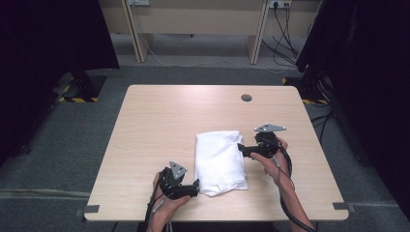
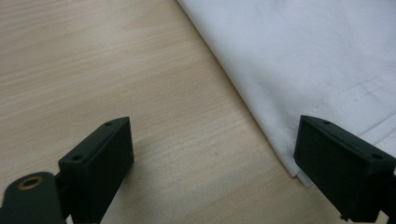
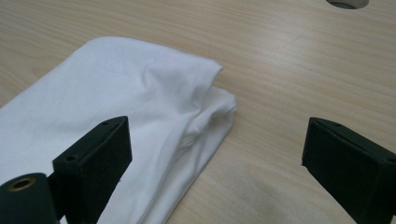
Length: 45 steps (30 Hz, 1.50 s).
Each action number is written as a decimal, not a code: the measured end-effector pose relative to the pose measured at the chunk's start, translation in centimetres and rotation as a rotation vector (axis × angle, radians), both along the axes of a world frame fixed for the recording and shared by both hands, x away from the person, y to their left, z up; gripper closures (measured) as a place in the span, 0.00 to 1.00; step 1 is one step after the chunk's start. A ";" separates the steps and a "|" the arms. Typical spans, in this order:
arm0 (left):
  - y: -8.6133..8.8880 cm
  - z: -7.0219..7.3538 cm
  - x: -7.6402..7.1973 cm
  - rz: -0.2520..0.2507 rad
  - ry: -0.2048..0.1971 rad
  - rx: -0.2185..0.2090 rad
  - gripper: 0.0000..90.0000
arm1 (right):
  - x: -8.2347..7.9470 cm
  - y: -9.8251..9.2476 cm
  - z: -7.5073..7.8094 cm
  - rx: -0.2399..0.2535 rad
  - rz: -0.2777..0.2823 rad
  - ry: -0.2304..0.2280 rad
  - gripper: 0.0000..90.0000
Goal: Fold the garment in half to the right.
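A folded white cloth [image 1: 220, 162] lies on the light wooden table [image 1: 159, 125], near its front edge. My left gripper [image 1: 195, 187] rests by the cloth's near left corner, jaws open, with nothing between them. In the left gripper view the cloth's hemmed corner [image 2: 299, 84] lies just inside the right jaw, and bare wood fills most of the gap. My right gripper [image 1: 243, 150] is at the cloth's far right corner, jaws open. In the right gripper view the rumpled corner of the cloth [image 3: 140, 116] lies between and beyond the jaws, not gripped.
A round cable hole [image 1: 246, 97] sits in the table's far right part and appears again as the hole [image 3: 346, 3] at the upper edge. Desk legs and cables [image 1: 280, 29] stand beyond the table. Dark curtains flank both sides. Grey carpet surrounds the table.
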State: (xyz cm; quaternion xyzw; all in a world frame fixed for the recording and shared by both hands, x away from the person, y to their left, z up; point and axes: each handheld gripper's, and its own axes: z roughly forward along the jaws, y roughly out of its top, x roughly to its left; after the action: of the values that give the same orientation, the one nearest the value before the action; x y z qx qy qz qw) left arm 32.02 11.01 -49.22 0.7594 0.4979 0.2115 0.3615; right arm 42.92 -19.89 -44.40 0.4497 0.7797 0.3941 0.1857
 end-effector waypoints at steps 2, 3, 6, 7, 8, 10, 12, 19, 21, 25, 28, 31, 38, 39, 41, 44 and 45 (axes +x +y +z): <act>0.0 0.0 0.0 0.000 0.000 0.000 0.12 | -0.5 -0.1 0.1 0.002 0.011 -0.010 0.08; 0.0 0.0 0.0 0.000 0.000 0.000 0.12 | -0.5 -0.1 0.1 0.002 0.011 -0.010 0.08; 0.0 0.0 0.0 0.000 0.000 0.000 0.12 | -1.4 -0.3 0.3 0.016 0.027 -0.025 0.08; 0.0 0.0 0.0 0.002 0.002 -0.005 0.12 | -1.4 -0.3 0.3 0.016 0.027 -0.025 0.08; 0.0 0.0 0.0 0.002 0.002 -0.005 0.12 | -1.4 -0.3 0.3 0.016 0.027 -0.025 0.08; 0.0 0.0 0.0 0.002 0.003 -0.005 0.12 | -1.8 -0.4 0.4 0.024 0.032 -0.031 0.08; 0.0 0.0 0.0 0.002 0.002 -0.005 0.12 | -2.1 -0.6 0.3 0.030 0.035 -0.036 0.08; 0.0 0.0 0.0 0.001 0.003 -0.005 0.12 | -2.8 -0.8 0.2 0.041 0.039 -0.044 0.08; 0.0 0.0 0.1 0.001 0.003 -0.006 0.12 | -3.2 -0.9 0.0 0.048 0.039 -0.051 0.08; 0.0 0.0 0.0 0.001 0.003 -0.005 0.12 | -3.7 -1.2 -0.4 0.047 0.039 -0.052 0.08; 0.0 0.0 0.1 0.001 0.004 -0.005 0.11 | -4.0 -1.4 -0.5 0.054 0.039 -0.053 0.08; 0.1 0.0 0.1 -0.003 0.006 -0.004 0.11 | -4.4 -1.5 -0.6 0.055 0.042 -0.053 0.08; 0.1 0.0 0.1 -0.005 0.005 -0.005 0.11 | -5.2 -1.9 -1.0 0.056 0.041 -0.056 0.08; 0.1 0.0 0.1 -0.005 0.005 -0.005 0.11 | -5.3 -2.0 -1.1 0.057 0.042 -0.055 0.08; 0.1 0.0 0.1 -0.005 0.006 -0.004 0.11 | -5.6 -2.2 -1.2 0.061 0.041 -0.055 0.08; 0.1 0.0 0.2 -0.007 0.006 -0.004 0.11 | -6.0 -2.4 -1.2 0.064 0.039 -0.057 0.08; 0.1 0.0 0.2 -0.007 0.006 -0.004 0.11 | -6.2 -2.5 -1.2 0.065 0.041 -0.060 0.08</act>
State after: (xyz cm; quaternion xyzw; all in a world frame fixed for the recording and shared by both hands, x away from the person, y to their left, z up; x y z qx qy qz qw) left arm 32.17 11.11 -49.22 0.7611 0.4968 0.2068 0.3623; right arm 36.77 -22.35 -45.64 0.4273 0.7697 0.4361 0.1864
